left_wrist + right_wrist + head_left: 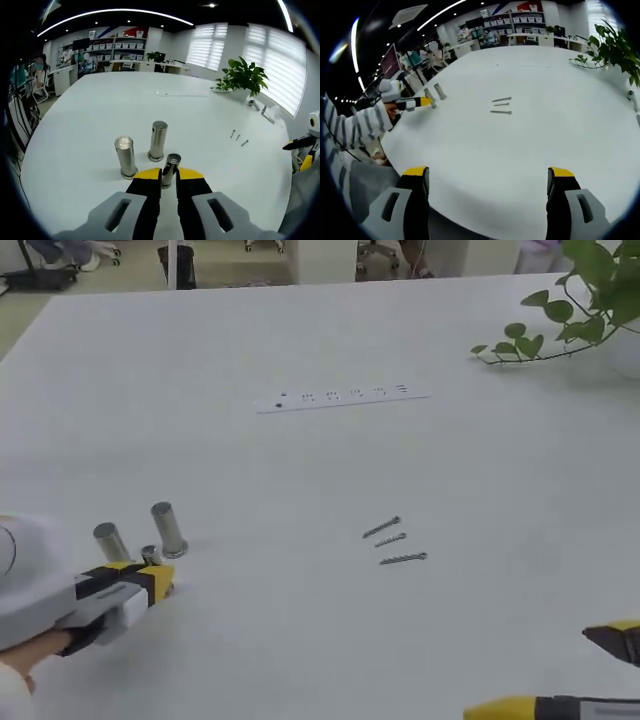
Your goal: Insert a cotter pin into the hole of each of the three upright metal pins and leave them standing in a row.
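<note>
Clenching on the short pin [172,162], the left tongs [170,176] are working at the left side of the tabletop [300,640], their yellow-tipped jaws pressing in on the pin while it is standing roughly upright between them. Just beyond the jaws, a tall pin [110,540] and a second tall pin [167,530] are standing upright side by side, close together but not touching, with the short pin sitting just in front of the gap between them. Farther back, near the middle, a white strip [340,398] is lying flat. Right of centre, three cotter pins [391,539] are lying loose on the tabletop, nearly parallel and close to each other, well apart from the upright pins. At the far right corner a plant [575,300] is trailing leaves over the surface. Nearest the person on the right, the right tongs [488,173] are hovering over the near edge, their jaws spread wide and holding nothing.
</note>
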